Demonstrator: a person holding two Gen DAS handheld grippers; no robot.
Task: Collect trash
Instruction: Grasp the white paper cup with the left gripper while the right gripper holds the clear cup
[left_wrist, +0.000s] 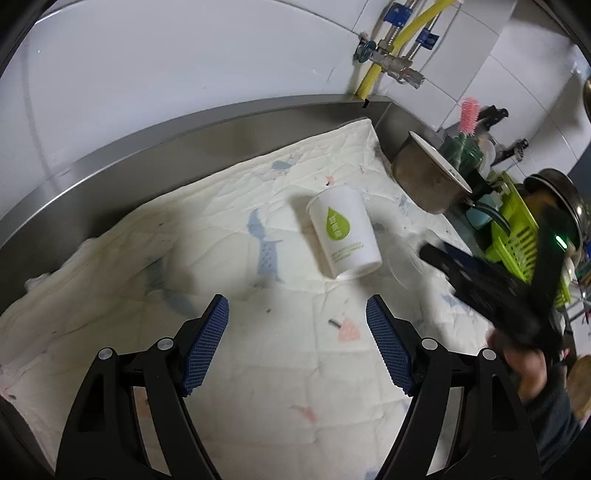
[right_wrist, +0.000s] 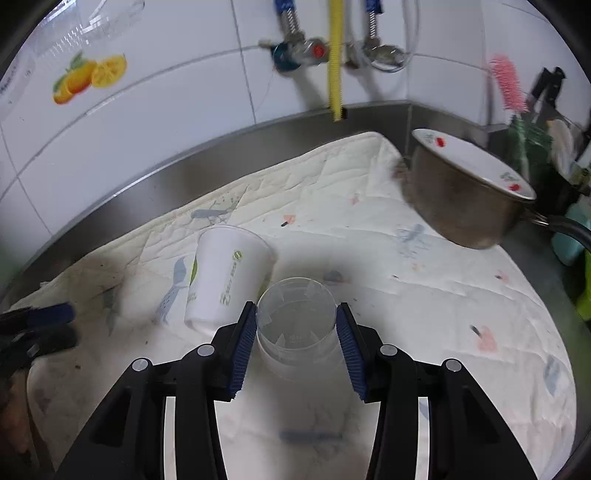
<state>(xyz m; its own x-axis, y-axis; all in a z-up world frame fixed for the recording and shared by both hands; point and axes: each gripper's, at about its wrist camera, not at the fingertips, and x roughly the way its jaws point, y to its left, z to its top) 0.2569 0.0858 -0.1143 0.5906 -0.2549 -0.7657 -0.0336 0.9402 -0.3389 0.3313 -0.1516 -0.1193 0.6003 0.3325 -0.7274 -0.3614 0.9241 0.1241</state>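
Observation:
A white paper cup (left_wrist: 343, 230) with a green drop logo lies on its side on the quilted cloth (left_wrist: 236, 236); it also shows in the right wrist view (right_wrist: 225, 277). My left gripper (left_wrist: 297, 343) is open and empty, above the cloth in front of the cup. A clear plastic cup (right_wrist: 295, 325) sits between the blue pads (right_wrist: 245, 347) of my right gripper (right_wrist: 295, 347), which close on its sides. In the left wrist view the right gripper (left_wrist: 491, 291) is blurred at the right, with the clear cup (left_wrist: 406, 258) faint beside it.
A steel pot (right_wrist: 461, 195) with a white plate on top stands at the cloth's back right. A green dish rack (left_wrist: 517, 240) with bowls is further right. A steel rim (left_wrist: 147, 147) and tiled wall with pipes and a yellow hose (right_wrist: 335, 59) run behind.

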